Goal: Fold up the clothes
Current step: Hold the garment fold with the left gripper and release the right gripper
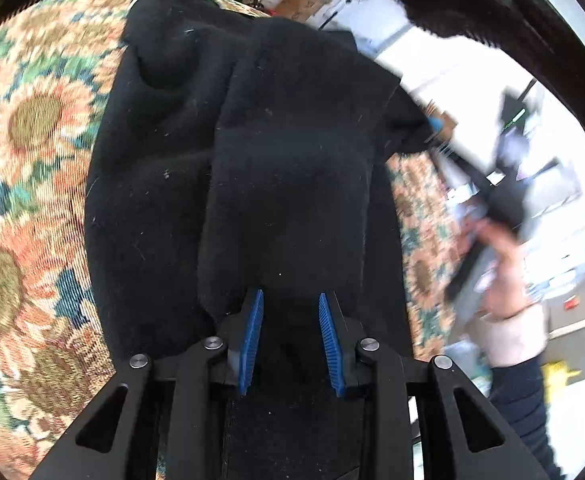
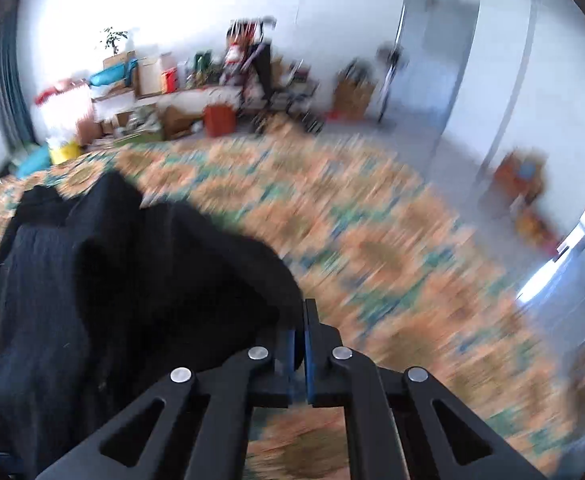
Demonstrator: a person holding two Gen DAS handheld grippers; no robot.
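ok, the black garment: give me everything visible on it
The black garment looks like soft, fuzzy knit, flecked with lint, with a white tag at its far end. It lies bunched in thick folds on the sunflower-print cloth. The left hand-held gripper is open, its blue pads just at the near edge. The right hand-held gripper is shut on a corner of it.

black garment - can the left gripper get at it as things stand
Probably yes: the left gripper is open with the black garment directly ahead of its fingertips, and nothing sits between them.

Sunflower-print cloth (image 1: 32,200), cardboard boxes (image 2: 152,74), potted plant (image 2: 112,40).
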